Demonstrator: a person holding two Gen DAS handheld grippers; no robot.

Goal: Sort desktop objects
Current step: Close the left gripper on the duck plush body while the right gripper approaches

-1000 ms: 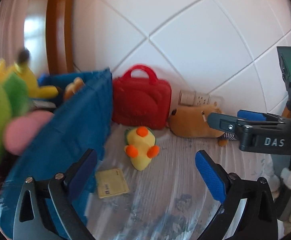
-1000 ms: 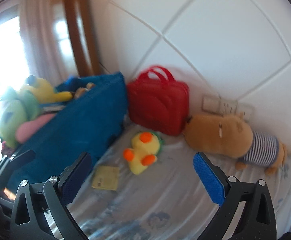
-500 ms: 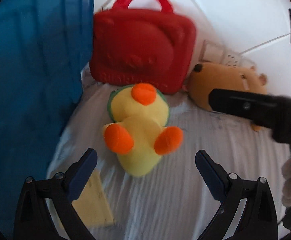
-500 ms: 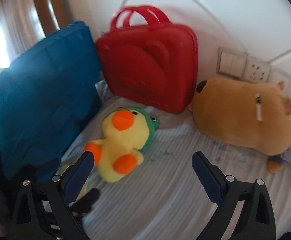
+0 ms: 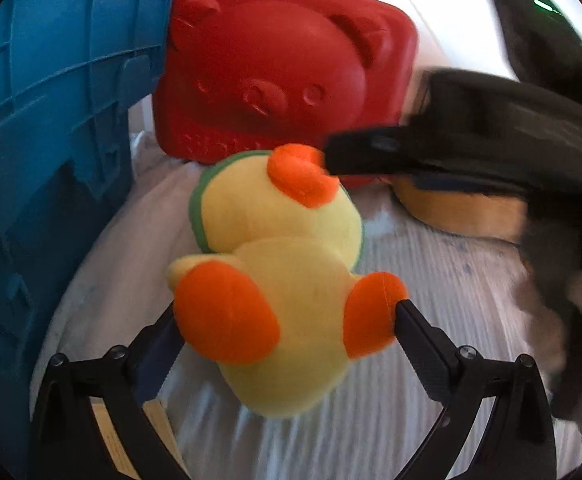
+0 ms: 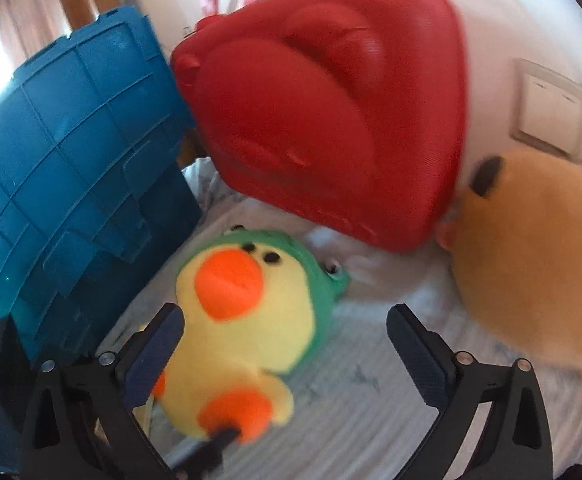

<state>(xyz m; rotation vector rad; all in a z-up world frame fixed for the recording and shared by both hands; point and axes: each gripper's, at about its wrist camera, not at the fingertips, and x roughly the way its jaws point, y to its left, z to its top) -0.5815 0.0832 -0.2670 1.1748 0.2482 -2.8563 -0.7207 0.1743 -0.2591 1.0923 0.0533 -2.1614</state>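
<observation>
1. The yellow duck plush [image 5: 283, 292] lies on its back at the centre of my left wrist view, orange feet toward the camera, orange beak up, a green hood around its head. In the right wrist view it sits at lower centre [image 6: 243, 320].
2. My left gripper [image 5: 287, 320] stands spread around the duck's lower body; the right finger [image 5: 419, 344] touches the duck's right foot, and the left finger is partly hidden behind the other foot. I cannot tell whether it presses yet.
3. My right gripper [image 6: 283, 332] is spread wide and empty above the duck; its left finger [image 6: 151, 356] overlaps the plush's side, and I cannot tell whether it touches. In the left view it shows as a blurred black shape [image 5: 471, 152] entering from the right, tip just beside the beak.
4. The duck rests on a pale striped cloth [image 5: 431, 380].
5. A yellowish card [image 5: 107, 440] peeks out at the lower left, under the left gripper.
6. A blue crate [image 5: 51, 140] fills the left of the frame, beside the duck.
7. A red bear-face case [image 5: 283, 72] stands upright behind the duck, at upper centre.
8. A brown plush [image 6: 531, 280] lies on the right, touching the case.
9. Wall switches [image 6: 551, 120] sit at the upper right.
</observation>
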